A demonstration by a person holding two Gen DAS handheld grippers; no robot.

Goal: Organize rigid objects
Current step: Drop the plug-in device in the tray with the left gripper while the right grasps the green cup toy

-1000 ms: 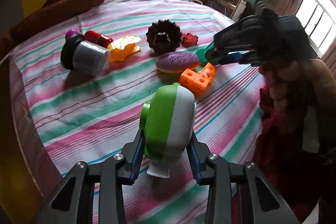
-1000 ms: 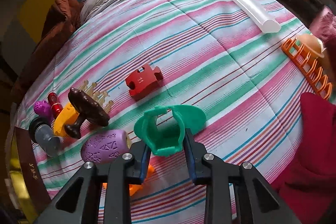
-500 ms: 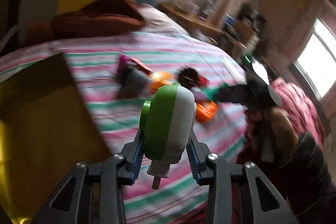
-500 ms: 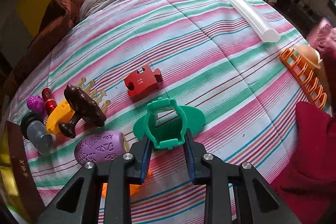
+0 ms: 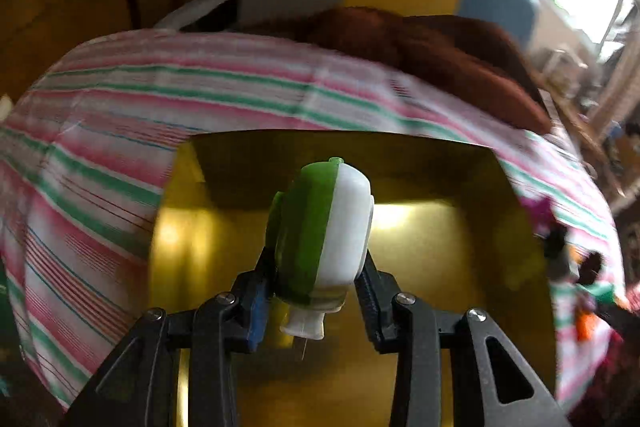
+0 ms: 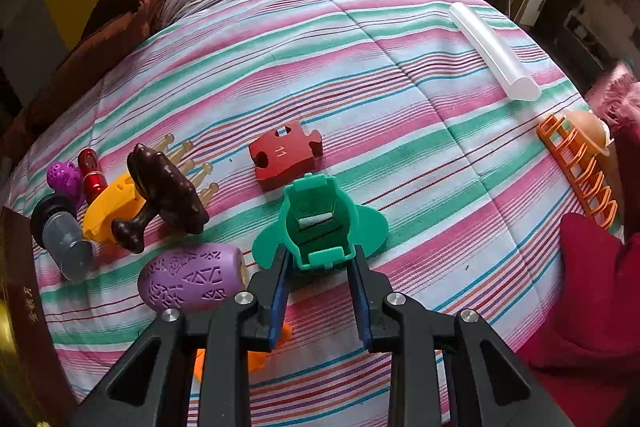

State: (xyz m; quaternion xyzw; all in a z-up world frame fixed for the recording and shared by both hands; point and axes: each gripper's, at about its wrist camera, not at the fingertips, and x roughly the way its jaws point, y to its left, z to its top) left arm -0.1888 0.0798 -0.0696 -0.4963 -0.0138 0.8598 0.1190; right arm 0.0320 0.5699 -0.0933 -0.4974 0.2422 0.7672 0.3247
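So the left claw [image 5: 316, 291] is clamped on a green and white toy [image 5: 324, 235], holding it up over the gold box [image 5: 440, 259] that sits on the striped bed [image 5: 120, 155]. Right claw [image 6: 320, 281] is clamped on a teal plastic piece [image 6: 320, 227], just above the bedspread, near the red puzzle piece [image 6: 284, 153] and the purple egg-shaped thing [image 6: 192, 277].
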